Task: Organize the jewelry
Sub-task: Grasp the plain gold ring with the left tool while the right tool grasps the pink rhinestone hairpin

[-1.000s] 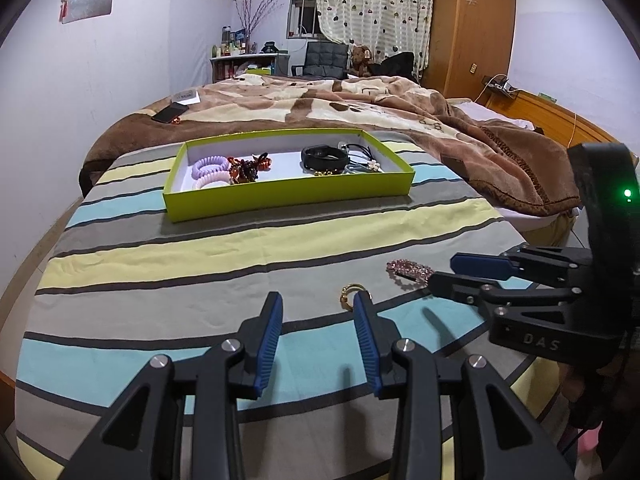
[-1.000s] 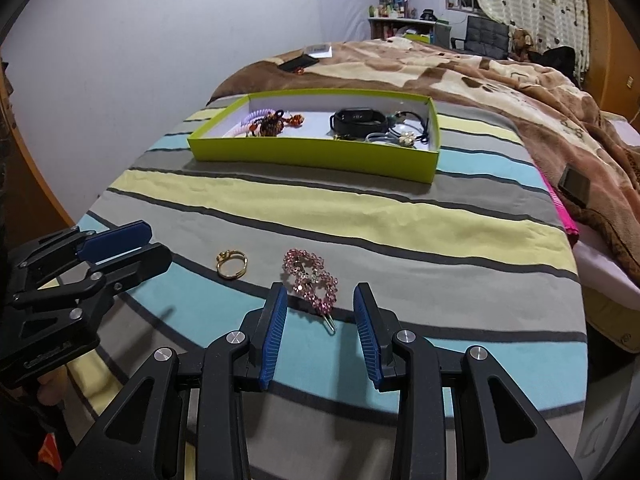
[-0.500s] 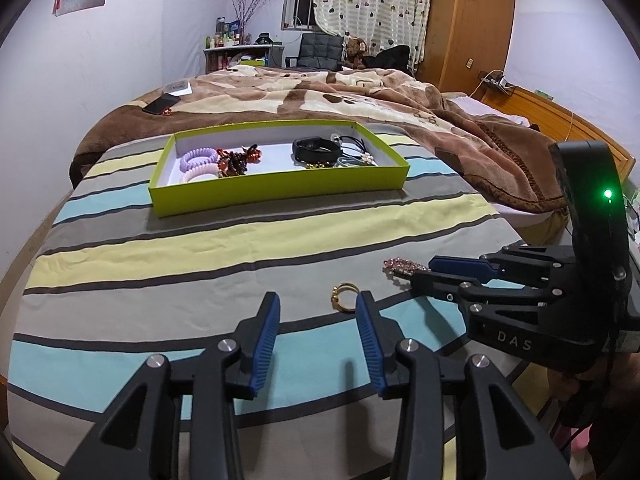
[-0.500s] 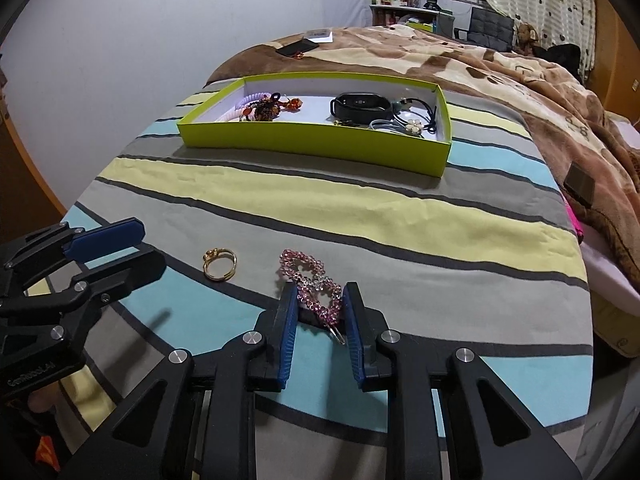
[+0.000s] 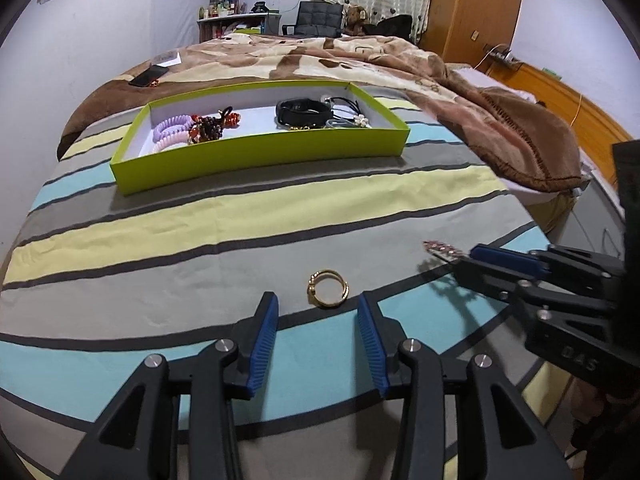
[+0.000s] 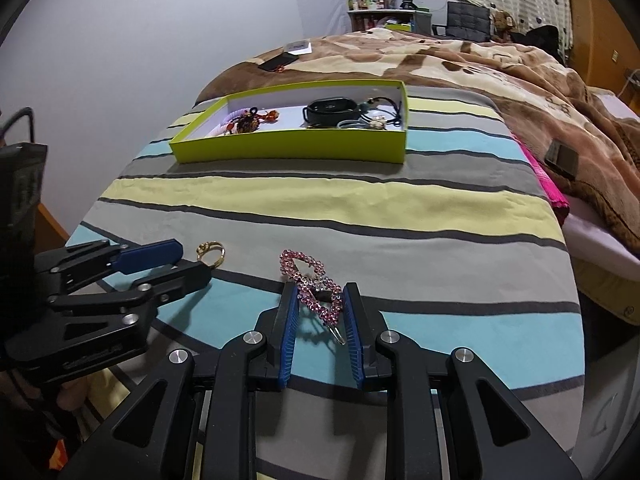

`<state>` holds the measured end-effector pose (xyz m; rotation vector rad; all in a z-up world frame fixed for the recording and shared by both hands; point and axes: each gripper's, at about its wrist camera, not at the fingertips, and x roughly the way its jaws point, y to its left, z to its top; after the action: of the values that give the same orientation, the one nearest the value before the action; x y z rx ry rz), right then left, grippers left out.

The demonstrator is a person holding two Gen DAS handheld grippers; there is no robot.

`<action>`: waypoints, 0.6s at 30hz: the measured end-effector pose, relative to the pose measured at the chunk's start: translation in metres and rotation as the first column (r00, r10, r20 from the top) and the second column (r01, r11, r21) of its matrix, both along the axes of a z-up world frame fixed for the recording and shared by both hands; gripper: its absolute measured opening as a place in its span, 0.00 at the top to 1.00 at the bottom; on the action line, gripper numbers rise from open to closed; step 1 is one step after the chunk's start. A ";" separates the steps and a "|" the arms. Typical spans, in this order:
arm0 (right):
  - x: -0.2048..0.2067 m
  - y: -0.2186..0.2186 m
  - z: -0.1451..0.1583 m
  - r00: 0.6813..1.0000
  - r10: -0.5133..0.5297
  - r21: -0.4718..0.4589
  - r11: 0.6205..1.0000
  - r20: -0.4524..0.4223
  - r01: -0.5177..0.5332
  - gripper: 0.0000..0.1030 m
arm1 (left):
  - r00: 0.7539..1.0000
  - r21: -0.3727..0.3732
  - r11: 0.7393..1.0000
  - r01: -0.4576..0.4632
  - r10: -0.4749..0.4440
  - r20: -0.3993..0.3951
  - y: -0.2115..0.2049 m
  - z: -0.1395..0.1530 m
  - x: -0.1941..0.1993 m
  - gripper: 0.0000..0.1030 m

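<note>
A pink rhinestone hair clip (image 6: 310, 286) is clamped at its near end between the blue pads of my right gripper (image 6: 320, 312) and held just above the striped bedspread; its tip shows in the left wrist view (image 5: 442, 249). A gold ring (image 5: 327, 289) lies on the spread just ahead of my open, empty left gripper (image 5: 318, 324); it also shows in the right wrist view (image 6: 210, 251). A lime-green tray (image 5: 256, 156) farther back holds purple coil hair ties (image 5: 170, 132), a beaded piece, a black band (image 5: 302, 114) and hair ties.
A brown blanket (image 5: 460, 92) covers the bed behind and right of the tray. A phone (image 5: 148, 76) and a white card lie on it at the back left. The bed's right edge drops off near a wooden headboard (image 5: 560, 96). A pink strip (image 6: 548, 184) edges the spread.
My right gripper moved forward and closed on the pink hair clip, then raised it slightly. My left gripper moved forward toward the gold ring and stayed open.
</note>
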<state>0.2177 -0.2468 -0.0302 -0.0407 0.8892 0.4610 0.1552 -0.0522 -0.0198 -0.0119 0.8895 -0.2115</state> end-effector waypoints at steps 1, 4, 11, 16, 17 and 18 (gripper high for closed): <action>0.000 -0.001 0.000 1.000 -0.002 0.002 1.000 0.000 0.002 0.78 | 1.000 0.016 1.000 0.001 -0.001 0.002 -0.003 0.000 0.001 0.58; 0.000 -0.003 0.000 1.000 -0.004 0.008 1.000 -0.002 0.004 0.78 | 1.000 0.077 0.997 0.000 0.000 0.003 -0.011 -0.002 0.004 0.58; -0.002 -0.004 0.003 1.000 -0.008 0.014 1.000 0.006 0.008 0.78 | 0.999 0.120 0.992 0.033 -0.035 0.012 -0.019 -0.002 0.003 0.78; -0.006 -0.007 0.005 1.000 -0.016 0.019 1.000 0.011 0.016 0.78 | 0.999 0.103 0.994 0.043 -0.044 0.010 -0.017 -0.001 0.003 0.81; -0.006 -0.008 0.006 1.000 -0.017 0.020 1.000 0.012 0.017 0.78 | 0.999 0.094 0.995 0.045 -0.046 0.010 -0.016 0.000 0.002 0.85; -0.007 -0.008 0.007 1.000 -0.019 0.021 1.000 0.013 0.018 0.78 | 0.999 0.084 0.995 0.049 -0.050 0.009 -0.016 0.000 0.003 0.99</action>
<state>0.2105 -0.2549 -0.0234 -0.0168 0.8711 0.4520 0.1578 -0.0679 -0.0199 0.0892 0.8873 -0.2200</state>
